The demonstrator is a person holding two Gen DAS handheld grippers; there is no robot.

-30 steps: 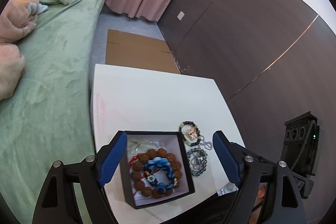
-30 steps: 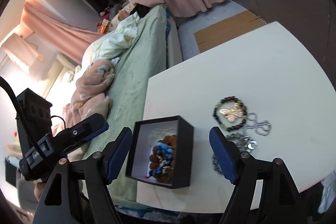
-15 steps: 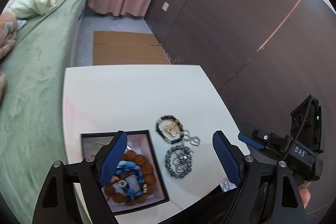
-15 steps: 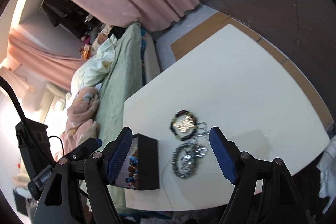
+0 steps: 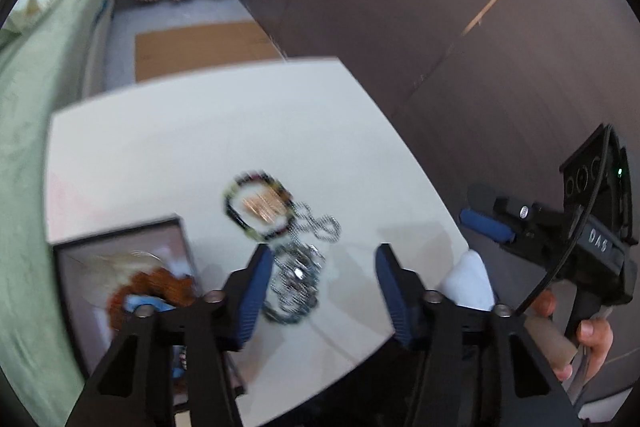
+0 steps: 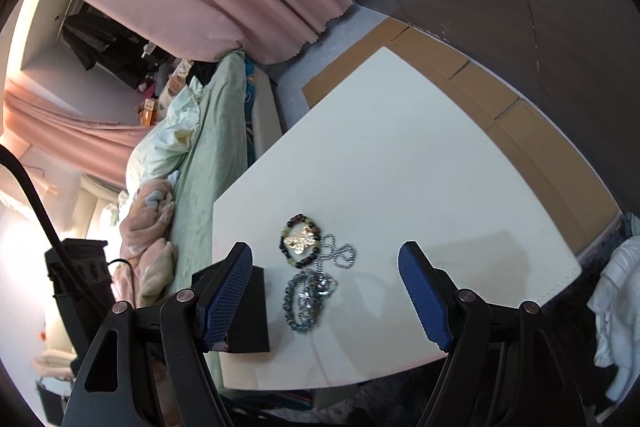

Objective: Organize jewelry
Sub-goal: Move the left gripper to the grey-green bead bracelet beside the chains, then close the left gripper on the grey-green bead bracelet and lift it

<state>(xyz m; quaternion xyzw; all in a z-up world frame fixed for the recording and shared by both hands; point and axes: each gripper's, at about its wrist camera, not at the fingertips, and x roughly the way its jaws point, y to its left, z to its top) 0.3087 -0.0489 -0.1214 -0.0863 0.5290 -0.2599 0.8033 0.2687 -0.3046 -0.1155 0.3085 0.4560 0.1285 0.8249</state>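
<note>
Left gripper (image 5: 324, 277) hangs over the silver chain pile (image 5: 294, 279), jaws moderately spread and empty, lined up for a pickup. Right gripper (image 6: 326, 289) gapes wide, holding nothing. The beaded bracelet (image 6: 301, 240) lies beside the black box (image 6: 250, 311) on the white table (image 6: 400, 155).

On the worktop (image 6: 400, 167) a box (image 5: 120, 267) holding bracelets (image 5: 152, 291) stands left of a beaded bracelet (image 6: 300, 245); a chain (image 6: 340, 255) touches that bracelet, with a coiled necklace (image 6: 308, 295) just before it. A bed (image 6: 212, 147) lies left of the worktop, cardboard (image 6: 480, 99) behind.
</note>
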